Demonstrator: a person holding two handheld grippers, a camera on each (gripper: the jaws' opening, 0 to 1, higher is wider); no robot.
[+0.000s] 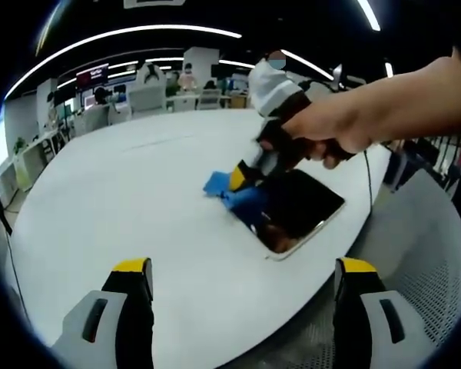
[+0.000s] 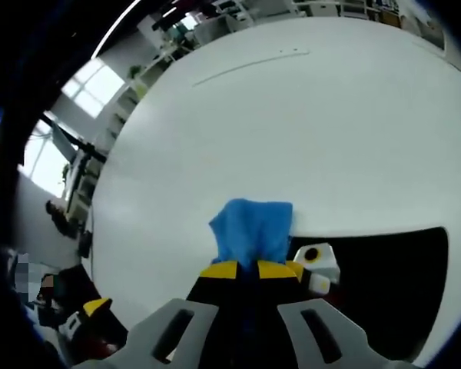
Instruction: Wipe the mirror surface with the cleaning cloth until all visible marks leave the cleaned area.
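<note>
A bare hand (image 1: 334, 131) angles the right gripper (image 2: 248, 270) down, clamped on a blue cleaning cloth (image 2: 251, 231), seemingly touching the dark rectangular mirror (image 1: 296, 209); left gripper (image 1: 242, 278) jaws apart.

We can read no text, label, brand or number here. The dark wall-mounted screen with a pinkish glow (image 1: 92, 75) at the far end of the room in the left gripper view carries marks too blurred to make out.
</note>
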